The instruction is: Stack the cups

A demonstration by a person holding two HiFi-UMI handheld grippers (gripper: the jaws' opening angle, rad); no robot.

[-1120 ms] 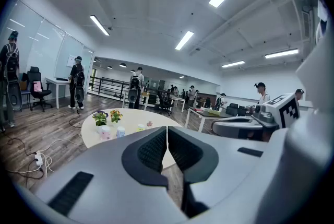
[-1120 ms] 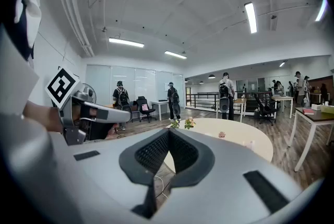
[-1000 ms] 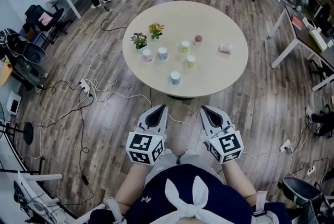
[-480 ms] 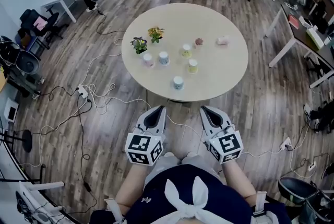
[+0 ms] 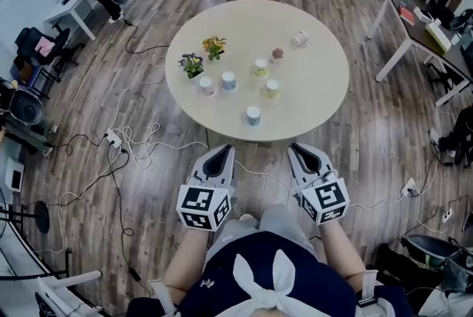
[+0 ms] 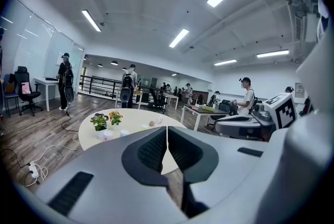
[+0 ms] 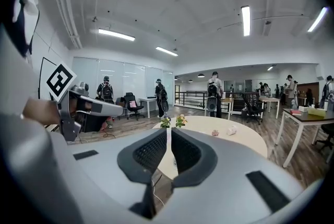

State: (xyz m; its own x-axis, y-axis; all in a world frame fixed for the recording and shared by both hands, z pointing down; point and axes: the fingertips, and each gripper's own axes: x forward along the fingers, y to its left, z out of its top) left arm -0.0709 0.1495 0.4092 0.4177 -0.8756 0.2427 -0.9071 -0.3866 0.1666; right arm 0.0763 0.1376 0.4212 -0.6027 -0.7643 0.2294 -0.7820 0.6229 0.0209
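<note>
Several small cups stand on the round table (image 5: 318, 97): a pink one (image 5: 207, 86), a blue one (image 5: 230, 80), two yellow-green ones (image 5: 260, 67) (image 5: 272, 89), and another blue one (image 5: 253, 114) closest to me. Both grippers hover over the floor just short of the table's near edge. My left gripper (image 5: 224, 151) (image 6: 167, 129) is shut and holds nothing. My right gripper (image 5: 299, 149) (image 7: 169, 131) has just been opening; a thin slit shows between its pads, with nothing in it.
Two small potted plants (image 5: 192, 64) (image 5: 215, 47) stand at the table's left, a tiny succulent (image 5: 278, 54) and a pink item (image 5: 299, 39) further back. Cables (image 5: 140, 138) trail over the wooden floor. Desks, chairs and people stand around the room.
The person and both grippers have edged a little toward the table, and the head view has swung, so the things on the table sit turned in the picture.
</note>
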